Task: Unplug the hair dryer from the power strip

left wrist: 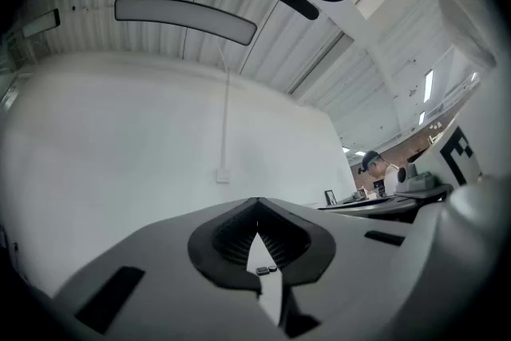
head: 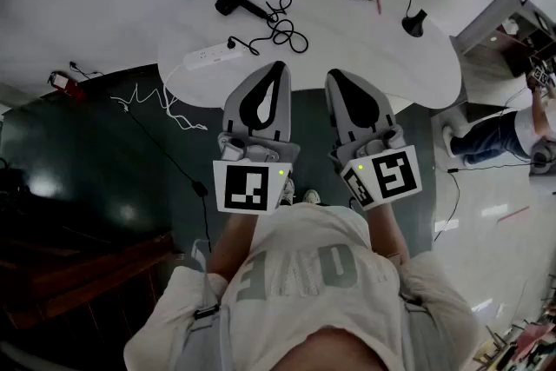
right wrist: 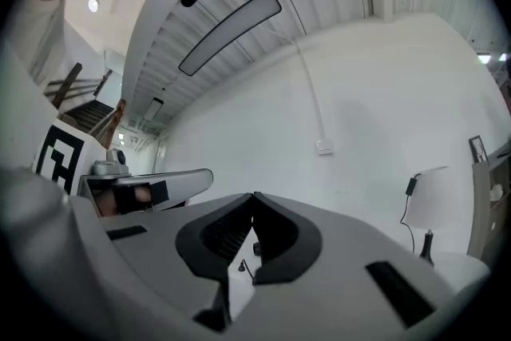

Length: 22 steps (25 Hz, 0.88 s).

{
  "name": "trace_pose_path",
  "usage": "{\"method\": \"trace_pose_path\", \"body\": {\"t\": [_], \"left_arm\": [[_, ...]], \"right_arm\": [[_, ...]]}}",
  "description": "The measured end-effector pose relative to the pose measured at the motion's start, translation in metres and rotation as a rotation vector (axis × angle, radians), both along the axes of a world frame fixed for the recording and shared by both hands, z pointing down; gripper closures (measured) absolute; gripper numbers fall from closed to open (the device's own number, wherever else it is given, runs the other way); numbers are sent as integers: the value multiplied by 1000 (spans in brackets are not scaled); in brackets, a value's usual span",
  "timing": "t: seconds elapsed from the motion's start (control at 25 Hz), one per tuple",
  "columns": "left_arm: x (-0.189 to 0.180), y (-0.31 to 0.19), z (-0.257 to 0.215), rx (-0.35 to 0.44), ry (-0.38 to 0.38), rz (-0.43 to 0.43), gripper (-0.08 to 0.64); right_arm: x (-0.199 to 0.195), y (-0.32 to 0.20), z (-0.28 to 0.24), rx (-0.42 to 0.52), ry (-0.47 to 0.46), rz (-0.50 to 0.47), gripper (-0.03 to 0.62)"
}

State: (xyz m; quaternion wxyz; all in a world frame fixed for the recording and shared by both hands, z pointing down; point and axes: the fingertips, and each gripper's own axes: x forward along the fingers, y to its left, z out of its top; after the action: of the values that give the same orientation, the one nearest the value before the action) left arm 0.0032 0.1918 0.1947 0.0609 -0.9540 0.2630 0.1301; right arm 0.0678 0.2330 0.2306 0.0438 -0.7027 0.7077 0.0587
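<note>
White and smooth, the long power strip (head: 211,56) lies at the left edge of the rounded table (head: 347,39). The matte black hair dryer (head: 233,0) sits behind it, its looping black cord (head: 285,29) ending in a plug (head: 233,42) seated in the strip. At the table's near edge, the grey left gripper (head: 278,65) and right gripper (head: 333,76) hover side by side, jaws closed together, holding nothing.

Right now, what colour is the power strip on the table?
White power strip, best seen in the head view.
</note>
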Motion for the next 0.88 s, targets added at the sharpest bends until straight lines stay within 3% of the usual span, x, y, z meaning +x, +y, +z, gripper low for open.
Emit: {"method": "trace_pose_path", "body": {"t": [0.44,0.56,0.72,0.88], "left_arm": [[-17,-37,1,-33,38,-31,548],[-25,-53,5,-19,36,-36,548],[-30,-75,22,-65,11,-35,548],[-19,-91,31,-95,-7,-22,548]], "right_arm": [[7,-25,7,-76,24,65,574],[1,-38,7,-65,28,70,573],[-10,-55,12,-89,70,83,572],[-2,-66,14,-99,49,74,572]]}}
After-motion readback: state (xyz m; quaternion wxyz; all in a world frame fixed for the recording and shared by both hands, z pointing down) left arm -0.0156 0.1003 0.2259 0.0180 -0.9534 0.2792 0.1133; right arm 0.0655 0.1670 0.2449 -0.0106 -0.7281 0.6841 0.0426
